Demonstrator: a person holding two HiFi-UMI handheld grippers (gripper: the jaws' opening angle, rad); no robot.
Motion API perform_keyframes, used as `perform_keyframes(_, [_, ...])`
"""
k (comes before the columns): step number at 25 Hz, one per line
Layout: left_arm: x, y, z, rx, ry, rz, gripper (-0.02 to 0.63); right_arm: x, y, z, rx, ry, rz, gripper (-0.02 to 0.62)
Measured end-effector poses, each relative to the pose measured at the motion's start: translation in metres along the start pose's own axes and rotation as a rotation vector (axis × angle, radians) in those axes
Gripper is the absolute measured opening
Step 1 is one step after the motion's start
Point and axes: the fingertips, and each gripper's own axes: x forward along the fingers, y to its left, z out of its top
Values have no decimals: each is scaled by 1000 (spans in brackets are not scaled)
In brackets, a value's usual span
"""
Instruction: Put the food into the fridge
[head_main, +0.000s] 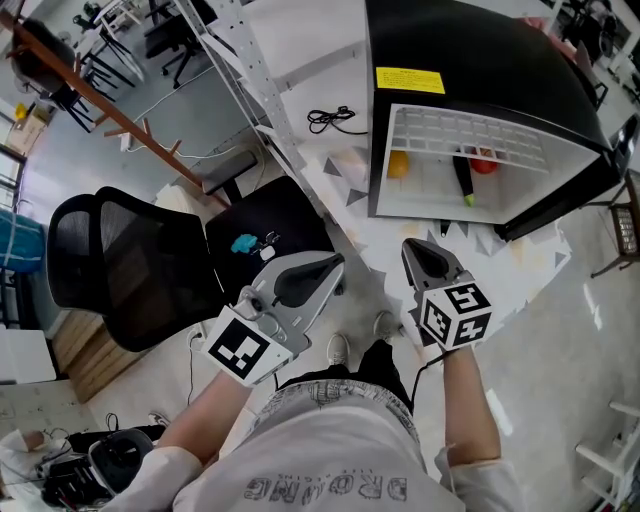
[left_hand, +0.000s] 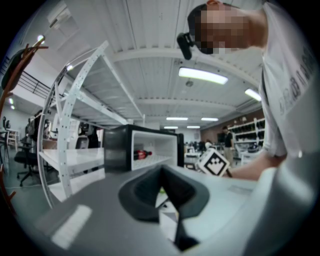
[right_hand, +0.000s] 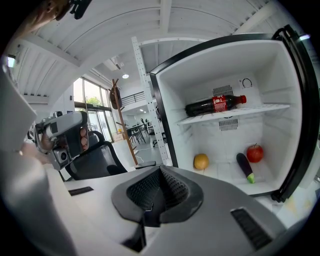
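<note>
Left gripper (head_main: 333, 263) and right gripper (head_main: 411, 246), both clenched empty, face the open fridge (head_main: 470, 60); an office chair (head_main: 110, 262) stands left.

In fridge (right_hand: 200, 80), shelf (right_hand: 262, 108) with bottle (right_hand: 215, 105), floor (right_hand: 225, 173) with orange (right_hand: 201, 161), aubergine (right_hand: 245, 166), perhaps apple (right_hand: 255, 153)

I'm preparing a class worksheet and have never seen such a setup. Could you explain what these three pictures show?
A person holds two hand tools with pinching jaws: the left gripper and right gripper. One picture comes from a camera on the person's head, looking down; the other two come from cameras on the grippers. Both grippers are shut and hold nothing. Ahead stands an open fridge: a cola bottle lies on its shelf; an orange, an eggplant and a red fruit lie on its floor.
</note>
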Motion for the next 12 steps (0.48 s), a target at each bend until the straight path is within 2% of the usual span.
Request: perform_keyframes(12, [3, 2, 0, -28, -19, 7, 6, 0, -6, -3, 0, 13, -16, 3])
